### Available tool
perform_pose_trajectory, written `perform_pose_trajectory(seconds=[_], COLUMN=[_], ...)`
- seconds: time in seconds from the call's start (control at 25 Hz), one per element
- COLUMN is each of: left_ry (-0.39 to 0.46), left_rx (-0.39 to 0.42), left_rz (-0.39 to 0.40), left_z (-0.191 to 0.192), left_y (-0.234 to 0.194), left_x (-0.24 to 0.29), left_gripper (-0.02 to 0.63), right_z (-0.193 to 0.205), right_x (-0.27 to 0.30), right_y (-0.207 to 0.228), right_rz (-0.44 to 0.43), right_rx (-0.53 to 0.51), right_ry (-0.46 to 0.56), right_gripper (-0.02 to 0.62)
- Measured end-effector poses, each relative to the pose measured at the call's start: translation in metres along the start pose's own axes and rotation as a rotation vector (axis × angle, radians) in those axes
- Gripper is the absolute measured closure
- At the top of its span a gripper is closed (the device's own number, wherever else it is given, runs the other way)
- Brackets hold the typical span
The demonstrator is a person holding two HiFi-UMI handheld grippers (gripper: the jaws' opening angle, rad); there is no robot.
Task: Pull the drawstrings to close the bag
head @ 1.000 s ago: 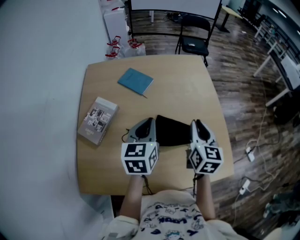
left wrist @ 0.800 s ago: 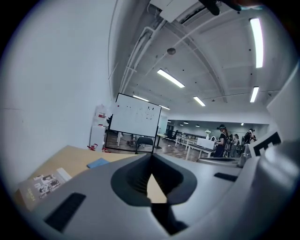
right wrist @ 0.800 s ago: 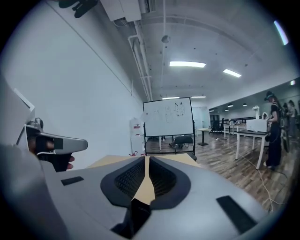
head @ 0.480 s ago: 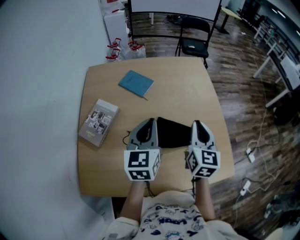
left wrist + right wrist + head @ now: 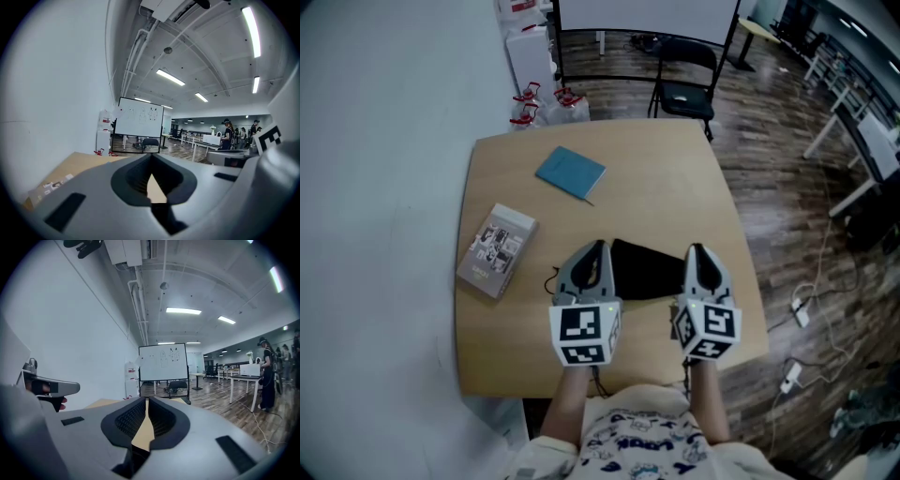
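A flat black drawstring bag lies on the wooden table, between my two grippers. My left gripper rests at the bag's left edge. In the left gripper view its jaws meet at the tips, and only table shows behind them. A thin black cord loops on the table just left of it. My right gripper sits at the bag's right edge. Its jaws stand almost together with a thin slit left, and I see no cord between the pads.
A blue notebook lies at the far left of the table and a printed box near its left edge. A black chair stands beyond the far edge. People stand at desks far off to the right.
Both grippers have drawn back slightly toward the person. The bag lies as it did.
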State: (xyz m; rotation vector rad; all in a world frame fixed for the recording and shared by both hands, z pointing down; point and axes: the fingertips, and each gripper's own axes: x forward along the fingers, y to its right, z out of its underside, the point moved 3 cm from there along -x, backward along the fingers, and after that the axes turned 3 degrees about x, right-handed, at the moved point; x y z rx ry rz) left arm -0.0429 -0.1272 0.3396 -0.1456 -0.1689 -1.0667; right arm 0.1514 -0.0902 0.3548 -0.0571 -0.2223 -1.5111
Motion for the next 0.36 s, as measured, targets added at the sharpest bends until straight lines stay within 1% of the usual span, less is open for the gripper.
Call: perform_pose_trajectory(seconds=[0.36], left_ry=[0.0], left_rx=[0.001], left_rz=[-0.013], left_z=[-0.0004], left_y=[0.0], left_x=[-0.0014], left_gripper=[0.603], right_z=[-0.0026], right_x=[-0.0031], right_y=[0.0059], right_rz=[0.015], right_rx=[-0.005], right_ry=[0.011], right_gripper=[0.574])
